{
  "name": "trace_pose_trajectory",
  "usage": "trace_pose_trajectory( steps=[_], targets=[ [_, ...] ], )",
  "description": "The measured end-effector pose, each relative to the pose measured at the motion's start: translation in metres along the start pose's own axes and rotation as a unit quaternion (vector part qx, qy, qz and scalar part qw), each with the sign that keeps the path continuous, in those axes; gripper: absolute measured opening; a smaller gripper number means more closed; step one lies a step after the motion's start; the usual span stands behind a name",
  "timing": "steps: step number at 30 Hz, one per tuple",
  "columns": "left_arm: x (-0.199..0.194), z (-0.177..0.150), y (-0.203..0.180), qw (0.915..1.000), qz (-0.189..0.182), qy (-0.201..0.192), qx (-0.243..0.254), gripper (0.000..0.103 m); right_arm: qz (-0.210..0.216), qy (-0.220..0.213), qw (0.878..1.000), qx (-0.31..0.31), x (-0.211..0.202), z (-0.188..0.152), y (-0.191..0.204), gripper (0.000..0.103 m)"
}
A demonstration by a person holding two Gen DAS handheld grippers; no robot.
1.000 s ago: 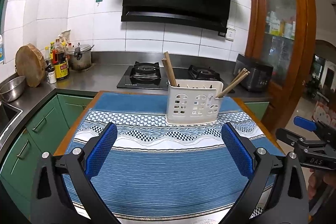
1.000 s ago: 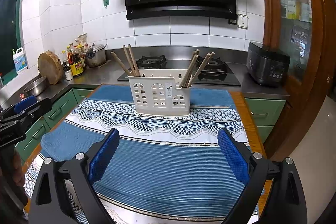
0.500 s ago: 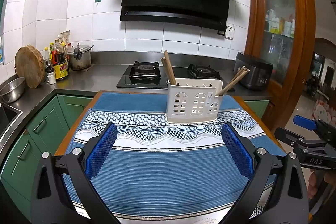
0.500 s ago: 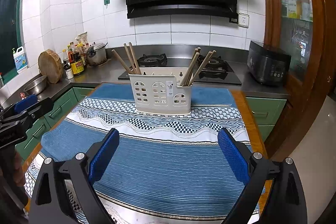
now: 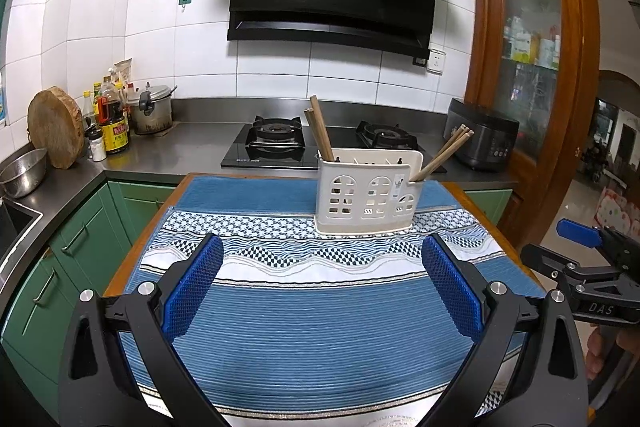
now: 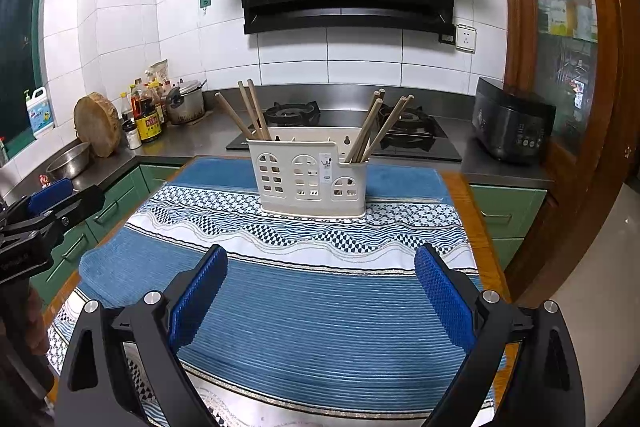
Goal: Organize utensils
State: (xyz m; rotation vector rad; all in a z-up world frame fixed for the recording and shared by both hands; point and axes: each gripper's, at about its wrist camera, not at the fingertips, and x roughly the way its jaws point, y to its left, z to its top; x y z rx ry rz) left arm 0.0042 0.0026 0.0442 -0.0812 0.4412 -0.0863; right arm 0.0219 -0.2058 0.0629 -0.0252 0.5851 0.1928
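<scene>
**A:** What's hard to read here?

**B:** Inside the white caddy [image 6: 310, 173] the compartment floors are hidden by its walls, so I can't tell how the chopstick tips sit. In the left wrist view the right gripper [image 5: 576, 259] is cut off at the 3 o'clock edge, and only part of the hand under it shows.

**A:** And where are the utensils?

**B:** All in the caddy, which stands on the blue patterned cloth [image 6: 320, 315] at 12 o'clock from both grippers. The left chopsticks [image 6: 248, 111] lean toward 11 o'clock out of the left compartment; the right chopsticks [image 6: 380, 125] lean toward 1 o'clock out of the low right one. The middle section looks empty from here.

**A:** Anything around it?

**B:** From the left: a round wooden board [image 6: 96, 125] at 9 o'clock, sauce bottles [image 6: 146, 115] and a metal pot [image 6: 186, 105] beside it, the gas hob [image 6: 344, 131] right behind the caddy, a black cooker [image 6: 512, 121] at 2 o'clock. Nothing lies between the grippers and the caddy.

**A:** The claws?

**B:** The left gripper [image 5: 320, 279] hangs level over the near cloth, blue pads spread wide, holding nothing. In its own view the right gripper [image 6: 320, 279] has the same pose, equally wide and empty, well short of the caddy.
</scene>
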Motion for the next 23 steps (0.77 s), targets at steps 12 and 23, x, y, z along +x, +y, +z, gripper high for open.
trace_pose_trajectory(
  steps=[12,23],
  targets=[
    [-0.0039,-0.0014,0.0034,0.9998,0.014,-0.014,0.002,0.098,0.000,-0.001,1.000,0.000,0.0001,-0.0001,0.0010,0.091],
    [-0.0008,-0.0034,0.0057,1.0000,0.007,0.000,-0.002,0.098,0.001,0.000,1.000,-0.001,0.0000,-0.0003,0.0008,0.091]
  ],
)
